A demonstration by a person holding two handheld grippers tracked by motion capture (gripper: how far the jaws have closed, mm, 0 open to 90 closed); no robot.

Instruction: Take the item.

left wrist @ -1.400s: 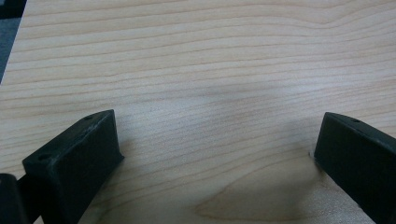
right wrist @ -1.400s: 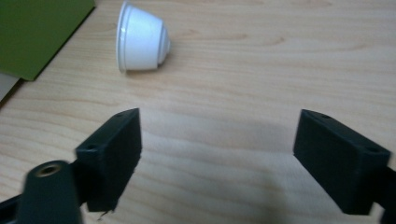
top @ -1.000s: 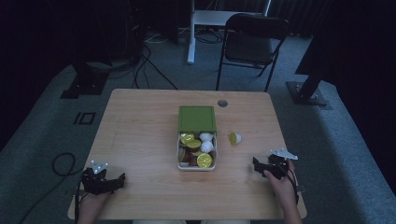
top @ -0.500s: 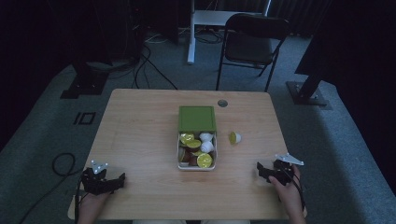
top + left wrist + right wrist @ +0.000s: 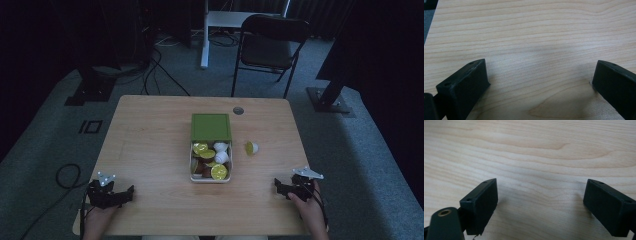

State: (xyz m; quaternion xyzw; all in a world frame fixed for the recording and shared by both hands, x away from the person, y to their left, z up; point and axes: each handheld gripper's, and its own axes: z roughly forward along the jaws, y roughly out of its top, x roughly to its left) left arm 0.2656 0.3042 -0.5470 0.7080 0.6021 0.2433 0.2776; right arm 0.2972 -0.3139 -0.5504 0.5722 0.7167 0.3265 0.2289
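**Capsule box at table centre, one capsule loose, both grippers parked**

Item 1: white box (image 5: 210,176), at the centre of the table (image 5: 150,130), heaped with coffee capsules, yellow-green lids and white bodies mixed. Its green lid (image 5: 211,126) lay flat at twelve o'clock of the box, touching its far edge, presumably set there to keep the opening free.

Item 2: one stray capsule (image 5: 251,147), on its side at two o'clock of the box, near it but apart; likely the next piece to go in.

Item 3: your right gripper (image 5: 285,188), at four o'clock of the box near the table's right edge, jaws spread wide over bare wood, holding nothing.

Item 4: your left gripper (image 5: 120,194), at eight o'clock, well apart from the box, jaws likewise spread and empty. You kept both low at the near edge, seemingly at rest, leaving the middle unobstructed.
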